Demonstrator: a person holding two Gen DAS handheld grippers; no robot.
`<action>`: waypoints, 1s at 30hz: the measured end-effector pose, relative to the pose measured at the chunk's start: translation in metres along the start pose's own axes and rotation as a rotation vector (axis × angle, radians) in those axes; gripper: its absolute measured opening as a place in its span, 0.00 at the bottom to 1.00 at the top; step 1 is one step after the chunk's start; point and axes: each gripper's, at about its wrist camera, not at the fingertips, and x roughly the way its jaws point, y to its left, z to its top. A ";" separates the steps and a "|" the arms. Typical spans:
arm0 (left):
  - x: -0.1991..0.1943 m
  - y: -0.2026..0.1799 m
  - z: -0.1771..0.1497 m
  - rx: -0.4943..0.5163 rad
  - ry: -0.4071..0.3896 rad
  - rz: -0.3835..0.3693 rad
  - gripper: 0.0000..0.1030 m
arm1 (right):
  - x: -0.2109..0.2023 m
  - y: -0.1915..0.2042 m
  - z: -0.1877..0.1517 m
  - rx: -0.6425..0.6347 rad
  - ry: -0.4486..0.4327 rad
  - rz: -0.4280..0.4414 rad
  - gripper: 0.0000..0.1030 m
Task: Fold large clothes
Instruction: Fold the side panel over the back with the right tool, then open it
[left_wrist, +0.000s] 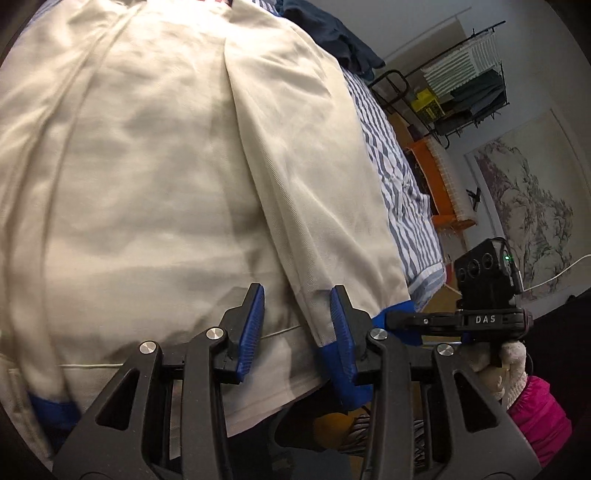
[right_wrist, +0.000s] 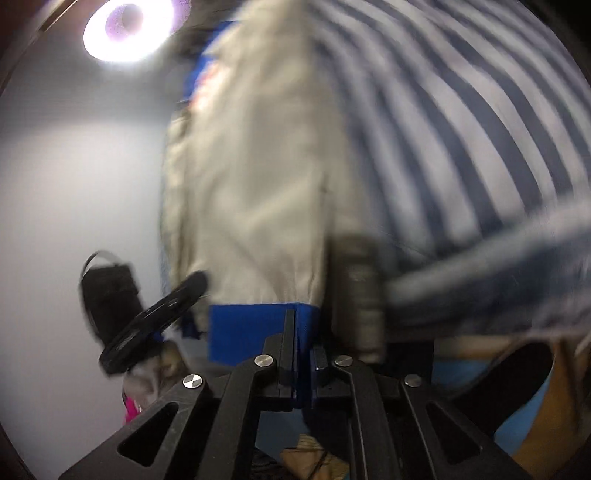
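A large cream garment (left_wrist: 166, 166) with blue trim lies spread over a striped bed and fills the left wrist view. My left gripper (left_wrist: 297, 317) hovers at its near hem, jaws apart, with a fold of the cream cloth lying between the blue pads (left_wrist: 255, 325), which do not press on it. Just to its right, my right gripper (left_wrist: 391, 321) meets the garment's blue band. In the blurred right wrist view, my right gripper (right_wrist: 301, 332) is shut on that blue band (right_wrist: 243, 328), and the cream cloth (right_wrist: 258, 184) stretches away from it.
Striped bedding (left_wrist: 399, 177) runs along the garment's right side. A dark blue garment (left_wrist: 332, 33) lies at the bed's far end. Beyond the bed stand a black rack (left_wrist: 469, 74) and an orange object (left_wrist: 432, 177). A gloved hand with a pink sleeve (left_wrist: 535, 417) holds the right gripper.
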 end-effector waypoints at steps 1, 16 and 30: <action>0.002 0.000 0.000 0.006 0.005 0.006 0.24 | 0.001 -0.004 -0.001 0.020 -0.001 0.022 0.04; -0.011 0.001 -0.003 -0.095 0.025 -0.090 0.18 | -0.015 0.025 -0.007 -0.121 -0.020 -0.076 0.18; 0.002 -0.021 -0.019 0.097 -0.008 0.135 0.15 | -0.020 0.037 -0.013 -0.257 -0.053 -0.318 0.06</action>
